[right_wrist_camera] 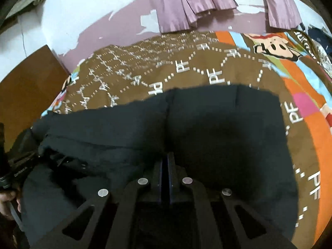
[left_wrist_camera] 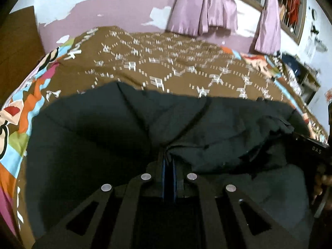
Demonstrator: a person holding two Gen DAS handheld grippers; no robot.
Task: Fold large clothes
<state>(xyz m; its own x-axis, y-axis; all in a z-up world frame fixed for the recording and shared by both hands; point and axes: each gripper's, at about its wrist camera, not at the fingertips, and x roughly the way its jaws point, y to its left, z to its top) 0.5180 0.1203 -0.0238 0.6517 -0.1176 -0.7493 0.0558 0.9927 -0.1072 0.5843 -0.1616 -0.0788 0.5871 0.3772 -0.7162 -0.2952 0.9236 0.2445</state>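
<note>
Your left gripper [left_wrist_camera: 168, 155] has its jaws closed together, and folds of the dark garment [left_wrist_camera: 116, 137] bunch and radiate from the fingertips, so it is pinching that cloth. Your right gripper [right_wrist_camera: 165, 155] also has its jaws closed, with the tips set into the same dark garment [right_wrist_camera: 217, 128]; the cloth there is too dark to tell how much is caught between the pads.

The garment lies spread over a brown bedspread [left_wrist_camera: 166, 62] with a white dotted pattern and a bright cartoon border [left_wrist_camera: 18, 124]. Its far edge runs across the bedspread in both views. In your left view the cloth is rumpled toward the right side; in your right view the rumpled part sits at the left, and the right portion lies flatter.

Your other gripper's body shows at the right edge of the left view and the left edge of the right view, with part of a hand [right_wrist_camera: 8, 203] below it.

Purple curtains [left_wrist_camera: 203, 10] hang past the bed.
</note>
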